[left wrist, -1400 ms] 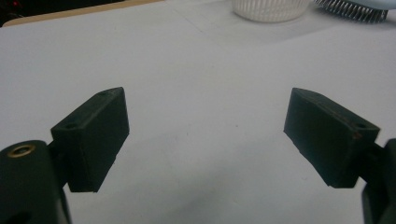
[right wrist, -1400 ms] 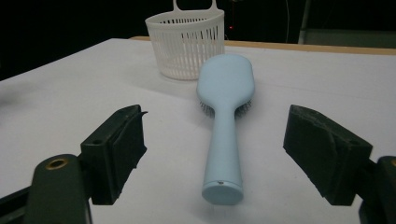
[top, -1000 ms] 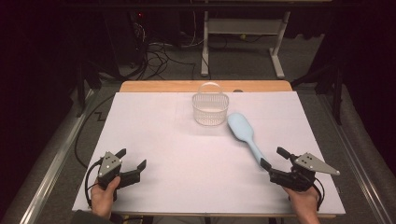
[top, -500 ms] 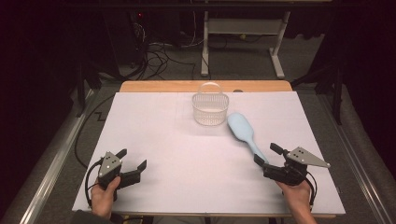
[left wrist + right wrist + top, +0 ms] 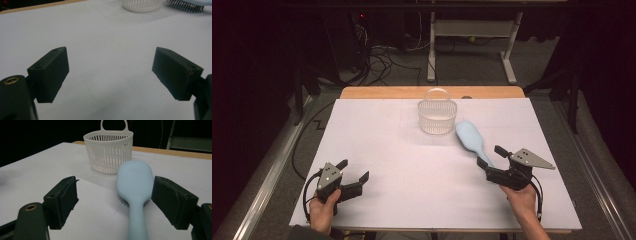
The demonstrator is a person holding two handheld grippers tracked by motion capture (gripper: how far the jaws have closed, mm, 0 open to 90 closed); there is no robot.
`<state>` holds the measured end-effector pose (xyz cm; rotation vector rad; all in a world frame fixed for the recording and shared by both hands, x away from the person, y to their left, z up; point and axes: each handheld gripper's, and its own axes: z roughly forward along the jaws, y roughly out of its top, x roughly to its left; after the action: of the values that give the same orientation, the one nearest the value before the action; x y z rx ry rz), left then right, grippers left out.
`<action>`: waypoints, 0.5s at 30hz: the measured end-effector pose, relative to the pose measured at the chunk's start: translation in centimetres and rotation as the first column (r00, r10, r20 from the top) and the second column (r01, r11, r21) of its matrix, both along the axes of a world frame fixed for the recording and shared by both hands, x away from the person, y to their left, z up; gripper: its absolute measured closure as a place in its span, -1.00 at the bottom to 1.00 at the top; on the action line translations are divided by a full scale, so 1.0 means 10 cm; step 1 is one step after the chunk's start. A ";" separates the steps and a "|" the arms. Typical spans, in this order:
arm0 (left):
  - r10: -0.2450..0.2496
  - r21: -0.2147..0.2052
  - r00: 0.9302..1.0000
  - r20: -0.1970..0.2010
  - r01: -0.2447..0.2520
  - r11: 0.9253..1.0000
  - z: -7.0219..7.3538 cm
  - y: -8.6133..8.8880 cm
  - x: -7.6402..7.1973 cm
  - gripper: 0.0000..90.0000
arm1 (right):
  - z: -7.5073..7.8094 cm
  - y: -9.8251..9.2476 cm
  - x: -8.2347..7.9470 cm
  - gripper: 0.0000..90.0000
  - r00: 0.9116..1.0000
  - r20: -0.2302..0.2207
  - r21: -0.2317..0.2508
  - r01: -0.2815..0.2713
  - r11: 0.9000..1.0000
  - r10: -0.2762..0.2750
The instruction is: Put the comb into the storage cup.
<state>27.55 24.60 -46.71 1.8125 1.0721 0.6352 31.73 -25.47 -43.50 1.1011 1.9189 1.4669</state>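
Advancing since the earlier frame, the right hand-held gripper (image 5: 491, 161) now straddles the pale blue plastic hairbrush's (image 5: 472, 139) handle at centre right, jaws wide, gripping nothing; closing comes next.

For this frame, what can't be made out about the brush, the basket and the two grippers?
- Hairbrush: its handle end is hidden behind the right gripper in the high view and cut off by the bottom edge in the right gripper view.
- Bristles: face down, mostly hidden under the brush head in the right gripper view.
- Basket: cut off by the top edge in the left gripper view.
- Left gripper: its underside is hidden by the hand in the high view.
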 end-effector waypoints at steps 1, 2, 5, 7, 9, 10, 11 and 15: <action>0.000 0.000 1.000 0.000 0.000 1.000 0.00 0.00 0.00 -0.67 | -0.01 0.02 0.03 -0.52 1.000 -0.005 -0.005 0.002 1.000 -0.002; 0.000 0.000 1.000 0.000 0.000 1.000 0.00 0.00 0.00 -0.67 | -0.01 0.02 0.03 -0.52 1.000 -0.005 -0.005 0.002 1.000 -0.002; -0.001 0.000 1.000 0.000 0.001 1.000 0.00 0.00 0.00 -0.67 | -0.02 0.03 0.08 -0.52 1.000 -0.015 -0.012 0.009 1.000 -0.009; -0.002 0.001 1.000 -0.001 0.002 1.000 0.00 0.00 0.00 -0.67 | -0.01 0.04 0.11 -0.52 1.000 -0.020 -0.013 0.015 1.000 -0.015; -0.001 0.001 1.000 -0.001 0.001 1.000 0.00 0.00 0.00 -0.67 | 0.00 0.05 0.15 -0.51 0.999 -0.040 -0.017 0.025 1.000 -0.026; 0.000 0.001 1.000 -0.001 0.000 1.000 0.00 0.00 0.00 -0.67 | 0.00 0.05 0.16 -0.49 0.998 -0.049 -0.021 0.033 0.999 -0.034; 0.000 0.000 1.000 -0.001 0.000 1.000 0.00 0.00 0.00 -0.67 | 0.01 0.05 0.18 -0.47 0.997 -0.059 -0.027 0.040 0.999 -0.041; -0.002 0.002 1.000 -0.002 0.002 1.000 0.00 0.00 0.00 -0.67 | 0.04 0.04 0.24 -0.45 0.993 -0.104 -0.041 0.046 0.998 -0.050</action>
<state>27.56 24.60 -46.74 1.8159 1.0717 0.6332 34.11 -25.12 -43.12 1.2204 1.9684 1.3658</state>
